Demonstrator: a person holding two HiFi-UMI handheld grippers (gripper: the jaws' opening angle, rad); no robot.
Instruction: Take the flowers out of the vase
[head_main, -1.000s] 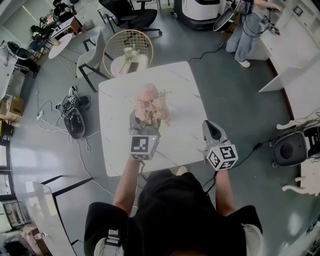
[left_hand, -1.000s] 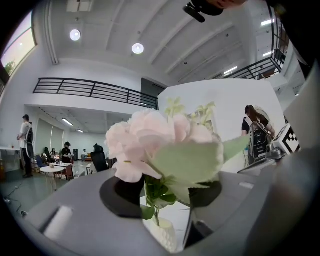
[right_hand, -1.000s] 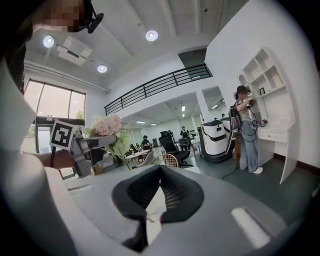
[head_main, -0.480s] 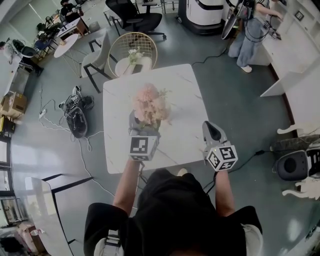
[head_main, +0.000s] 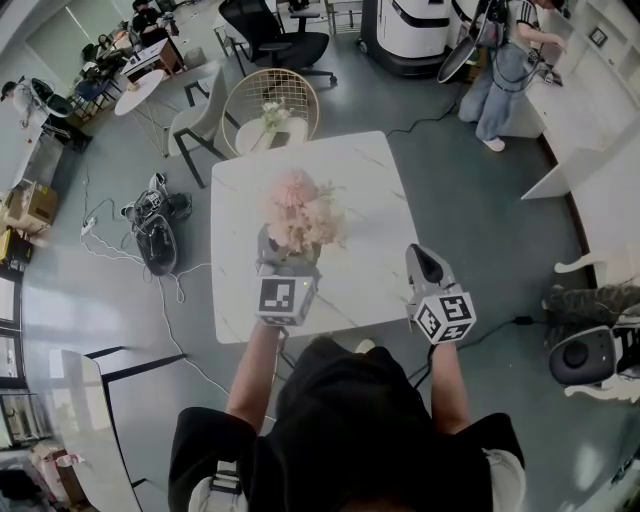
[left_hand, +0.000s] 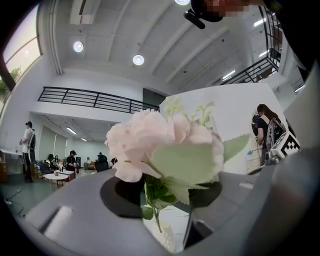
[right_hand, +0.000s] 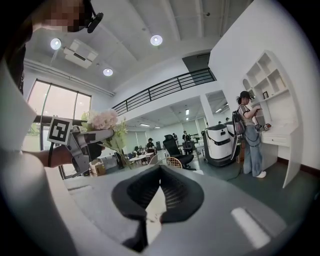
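Note:
A bunch of pale pink flowers (head_main: 300, 212) with green leaves stands above the white marble table (head_main: 365, 195). My left gripper (head_main: 287, 262) is shut on its stems just under the blooms. In the left gripper view the flowers (left_hand: 165, 145) fill the space above the jaws, and the thin stems run down between them (left_hand: 167, 195). Below the stems shows a white ribbed thing (left_hand: 166, 239), apparently the vase; the head view hides it. My right gripper (head_main: 425, 265) hangs over the table's right front part, shut and empty. It sees the flowers (right_hand: 104, 120) at its left.
A round wicker chair (head_main: 268, 105) with white flowers on it stands behind the table. Shoes and cables (head_main: 155, 225) lie on the floor at the left. A person (head_main: 500, 70) stands at a white counter at the far right, beside a white machine (head_main: 405, 30).
My left gripper has risen a little with the flowers in it, and the blooms look slightly bigger over the table. The right gripper has hardly moved.

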